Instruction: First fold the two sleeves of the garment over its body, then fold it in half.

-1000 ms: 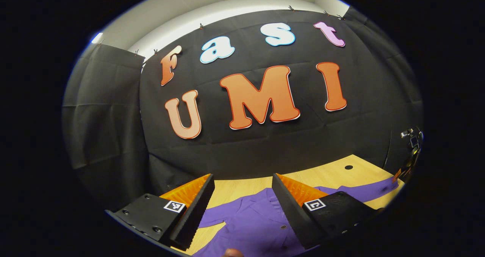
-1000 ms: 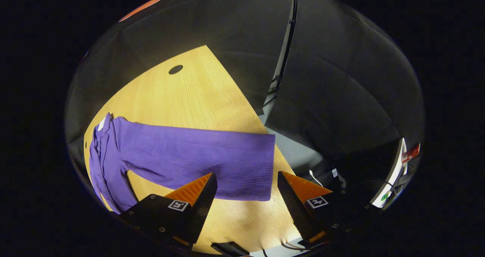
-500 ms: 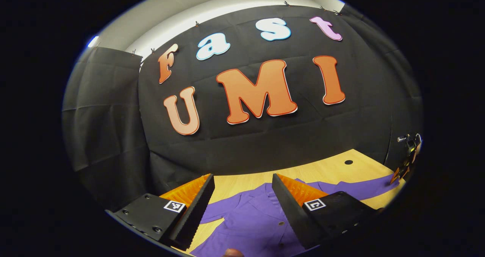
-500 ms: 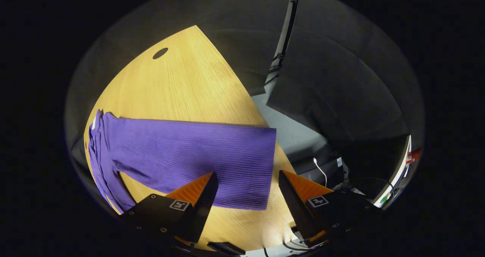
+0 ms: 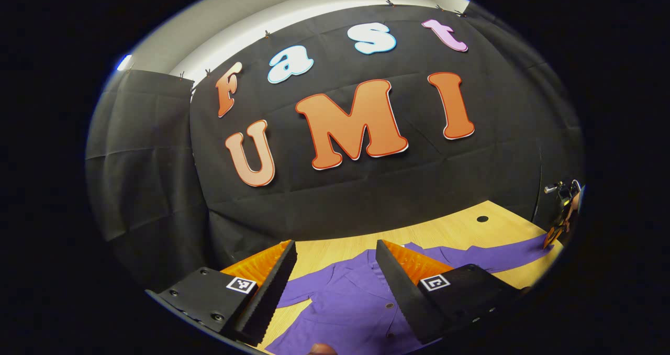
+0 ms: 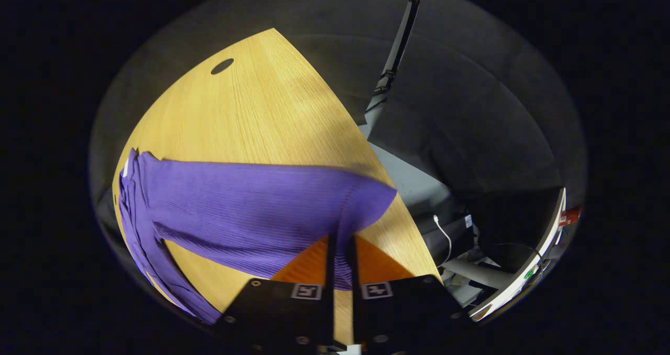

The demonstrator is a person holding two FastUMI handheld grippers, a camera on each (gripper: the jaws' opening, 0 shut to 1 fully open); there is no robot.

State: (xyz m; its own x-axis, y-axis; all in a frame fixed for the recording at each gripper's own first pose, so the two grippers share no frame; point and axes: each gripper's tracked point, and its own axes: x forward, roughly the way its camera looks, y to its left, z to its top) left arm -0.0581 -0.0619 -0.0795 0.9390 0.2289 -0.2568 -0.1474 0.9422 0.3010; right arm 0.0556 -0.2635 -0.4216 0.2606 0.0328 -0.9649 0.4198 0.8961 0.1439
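Note:
A purple ribbed garment lies flat on the wooden table. In the right gripper view its long sleeve [image 6: 251, 208] stretches across the table toward the right edge. My right gripper [image 6: 340, 250] is shut on the sleeve's cuff end, and the cloth bunches up between the two fingers. In the left gripper view the garment's buttoned body [image 5: 345, 302] lies below my left gripper [image 5: 335, 263], which hangs open above it with nothing between its fingers. The other sleeve [image 5: 497, 253] runs off to the right, where the far gripper [image 5: 562, 208] shows small at the edge.
The wooden table [image 6: 251, 114] has a dark cable hole [image 6: 222, 66] near its far side. Its right edge drops off to a grey floor with cables and gear [image 6: 471, 240]. A black pole [image 6: 392, 62] stands behind the table. Black cloth walls surround the booth.
My right gripper has shut on the cuff end of the sleeve, which now puckers up. The left gripper has stayed open, tilting slightly over the body.

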